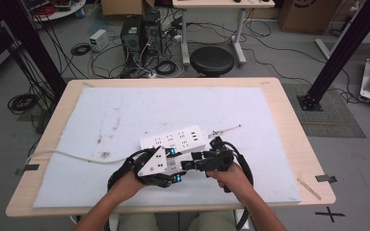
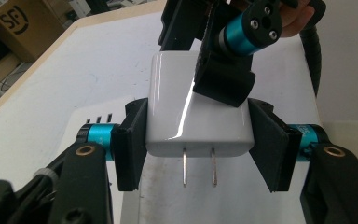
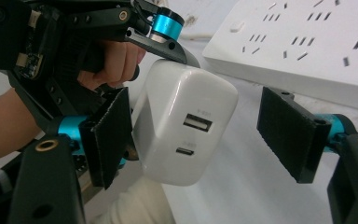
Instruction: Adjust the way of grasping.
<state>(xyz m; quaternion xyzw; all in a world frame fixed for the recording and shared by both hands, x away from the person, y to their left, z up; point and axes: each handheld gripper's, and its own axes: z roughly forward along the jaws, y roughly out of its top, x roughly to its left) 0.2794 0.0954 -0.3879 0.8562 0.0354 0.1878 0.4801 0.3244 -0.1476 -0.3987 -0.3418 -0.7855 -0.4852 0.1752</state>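
Two grippers meet at the table's (image 1: 279, 96) 6 o'clock edge | left gripper (image 2: 199, 148) clamps white charger (image 2: 186, 112), prongs bare | right gripper (image 3: 193, 140) spread wide around charger | power strip (image 1: 173, 139) just beyond at 12 o'clock

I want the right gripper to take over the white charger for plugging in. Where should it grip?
Likely the charger's two broad flat faces near the port end, approached from that end. The left gripper already clamps the narrow sides, and the prongs must stay free for the power strip.
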